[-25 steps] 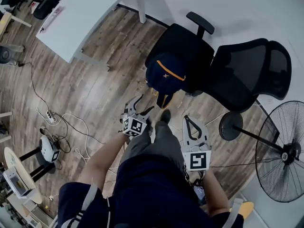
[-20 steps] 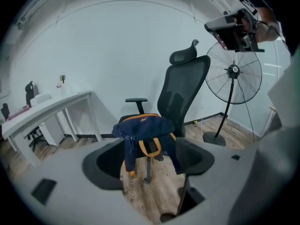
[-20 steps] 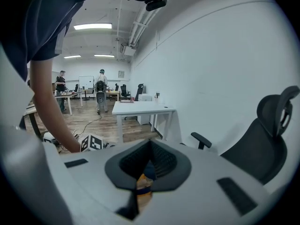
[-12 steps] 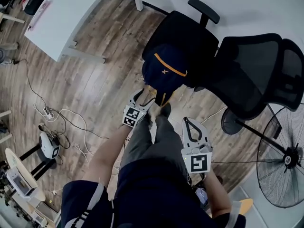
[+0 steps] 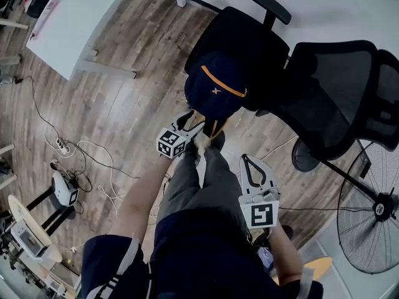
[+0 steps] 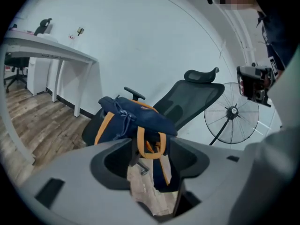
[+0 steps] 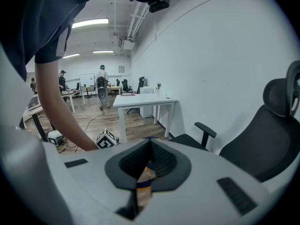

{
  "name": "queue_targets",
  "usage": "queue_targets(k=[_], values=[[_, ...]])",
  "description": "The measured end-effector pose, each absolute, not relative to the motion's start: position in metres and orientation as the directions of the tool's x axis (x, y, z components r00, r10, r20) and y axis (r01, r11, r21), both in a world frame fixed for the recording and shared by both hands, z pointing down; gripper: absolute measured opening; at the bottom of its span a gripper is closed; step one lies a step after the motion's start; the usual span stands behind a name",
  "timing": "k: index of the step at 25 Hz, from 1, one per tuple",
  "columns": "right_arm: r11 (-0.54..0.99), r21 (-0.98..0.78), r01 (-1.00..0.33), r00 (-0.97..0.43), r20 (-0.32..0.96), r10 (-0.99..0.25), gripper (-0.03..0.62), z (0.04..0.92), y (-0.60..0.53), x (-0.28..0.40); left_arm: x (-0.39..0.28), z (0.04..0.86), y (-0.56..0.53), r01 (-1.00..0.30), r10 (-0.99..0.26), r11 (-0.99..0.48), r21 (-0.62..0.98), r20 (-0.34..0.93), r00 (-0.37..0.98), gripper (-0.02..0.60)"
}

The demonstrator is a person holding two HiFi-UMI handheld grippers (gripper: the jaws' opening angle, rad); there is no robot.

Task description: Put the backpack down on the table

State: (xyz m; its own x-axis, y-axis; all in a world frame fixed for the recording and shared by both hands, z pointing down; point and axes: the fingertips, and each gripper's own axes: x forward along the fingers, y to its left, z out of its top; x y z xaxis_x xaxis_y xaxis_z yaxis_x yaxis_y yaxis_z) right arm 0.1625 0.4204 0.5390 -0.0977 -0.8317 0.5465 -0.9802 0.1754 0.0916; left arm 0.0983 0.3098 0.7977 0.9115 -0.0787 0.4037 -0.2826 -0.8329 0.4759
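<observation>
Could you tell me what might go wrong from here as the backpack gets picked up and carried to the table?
1. The left gripper has just been closing its jaws, with only the thin orange strap loop showing in their gap, not yet pinched: the backpack may slip or swing.
2. Hanging straps could snag on the chair as it lifts.
3. Loose cables lie on the floor toward the table: a trip hazard.
</observation>
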Motion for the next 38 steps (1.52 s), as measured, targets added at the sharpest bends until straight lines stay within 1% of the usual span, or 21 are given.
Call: queue_targets(k=[3, 8, 13, 17, 19, 21, 23, 24, 25, 29, 33, 36, 38], values=[[0.190, 0.099, -0.977, -0.107, 0.541, -0.834, 0.000, 0.540, 0.418, 0.162, 0.096, 0.797, 0.303, -0.278, -0.072, -0.822, 0.497, 0.394, 0.916, 0.248], [0.166, 0.073, -0.983, -0.099, 0.549, -0.830, 0.000, 0.545, 0.418, 0.164, 0.098, 0.801, 0.302, -0.242, -0.023, -0.810, 0.534, 0.383, 0.923, 0.199], [0.199, 0.081, -0.977, -0.115, 0.585, -0.803, 0.000, 0.552, 0.420, 0.163, 0.098, 0.800, 0.301, -0.211, 0.007, -0.781, 0.588, 0.346, 0.938, 0.195], [0.206, 0.076, -0.976, -0.122, 0.593, -0.796, 0.001, 0.557, 0.420, 0.163, 0.094, 0.802, 0.295, -0.206, 0.010, -0.754, 0.624, 0.324, 0.946, 0.198], [0.198, 0.068, -0.978, -0.122, 0.582, -0.804, 0.001, 0.557, 0.419, 0.162, 0.098, 0.802, 0.295, -0.192, 0.028, -0.744, 0.640, 0.316, 0.948, 0.187], [0.198, 0.066, -0.978, -0.125, 0.572, -0.810, 0.001, 0.557, 0.416, 0.161, 0.104, 0.804, 0.299, -0.176, 0.049, -0.739, 0.651, 0.312, 0.949, 0.153], [0.211, 0.074, -0.975, -0.127, 0.596, -0.793, 0.002, 0.559, 0.416, 0.161, 0.108, 0.804, 0.299, -0.170, 0.056, -0.742, 0.649, 0.311, 0.949, 0.098], [0.214, 0.077, -0.974, -0.126, 0.602, -0.789, 0.000, 0.559, 0.416, 0.162, 0.109, 0.803, 0.298, -0.170, 0.055, -0.746, 0.644, 0.313, 0.948, 0.050], [0.212, 0.077, -0.974, -0.124, 0.599, -0.791, 0.001, 0.558, 0.414, 0.162, 0.110, 0.804, 0.297, -0.170, 0.055, -0.751, 0.639, 0.316, 0.947, 0.034], [0.167, 0.048, -0.985, -0.111, 0.570, -0.814, 0.002, 0.557, 0.412, 0.164, 0.113, 0.807, 0.300, -0.167, 0.058, -0.770, 0.616, 0.327, 0.943, 0.023], [0.205, 0.073, -0.976, -0.123, 0.591, -0.797, 0.001, 0.555, 0.410, 0.162, 0.111, 0.800, 0.299, -0.172, 0.049, -0.793, 0.584, 0.343, 0.938, 0.008], [0.211, 0.078, -0.974, -0.129, 0.573, -0.809, 0.001, 0.549, 0.408, 0.161, 0.106, 0.789, 0.298, -0.187, 0.022, -0.813, 0.552, 0.350, 0.936, 0.006], [0.180, 0.058, -0.982, -0.119, 0.551, -0.826, 0.001, 0.544, 0.407, 0.163, 0.105, 0.775, 0.297, -0.192, 0.002, -0.828, 0.527, 0.346, 0.938, 0.006]])
